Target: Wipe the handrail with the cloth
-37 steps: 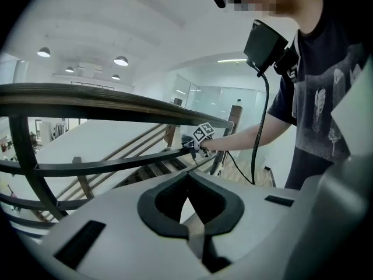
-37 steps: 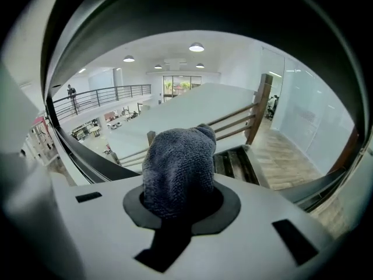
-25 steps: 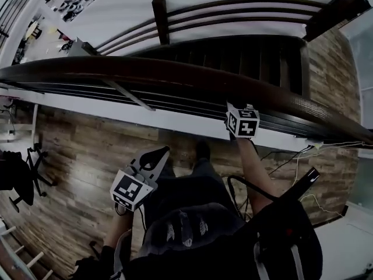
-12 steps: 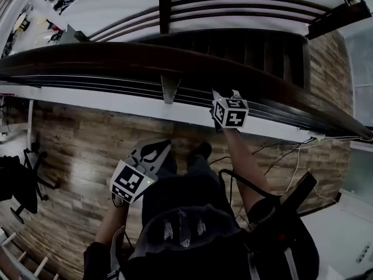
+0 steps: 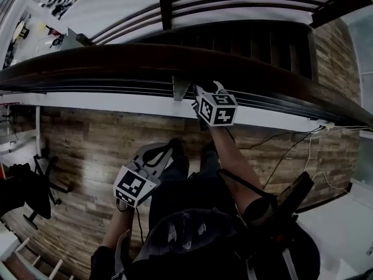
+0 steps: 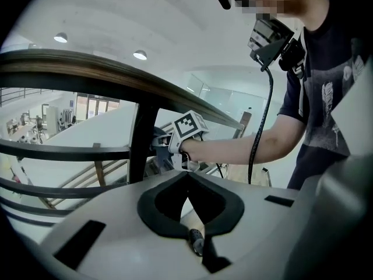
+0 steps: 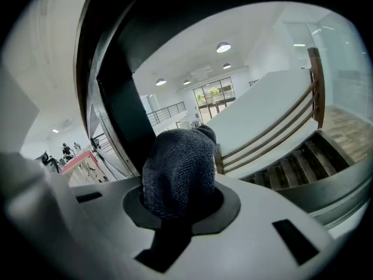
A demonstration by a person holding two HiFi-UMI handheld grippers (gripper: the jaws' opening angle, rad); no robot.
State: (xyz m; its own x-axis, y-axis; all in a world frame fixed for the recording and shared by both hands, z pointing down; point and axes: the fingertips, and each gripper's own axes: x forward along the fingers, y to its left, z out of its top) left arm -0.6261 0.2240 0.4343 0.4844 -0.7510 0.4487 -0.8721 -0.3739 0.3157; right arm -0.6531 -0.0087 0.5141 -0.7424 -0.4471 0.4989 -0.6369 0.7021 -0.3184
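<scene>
right gripper (image 5: 205, 90), clamped on the dark cloth (image 7: 178, 168), has slid leftward along the handrail (image 5: 116, 60), now just beside a bracket (image 5: 181, 88); left gripper (image 5: 156, 154) stays low, jaws closed on nothing.

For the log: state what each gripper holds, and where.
Right gripper clamps the dark cloth by its lower bunched end; left gripper, shut, holds nothing.

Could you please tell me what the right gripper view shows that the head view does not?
Only the right gripper view shows the dark grey knitted cloth clamped in the right tool. Only the head view shows the left tool, held low over the wooden plank floor. Both show the dark wooden handrail and the stairs beyond it.
</scene>
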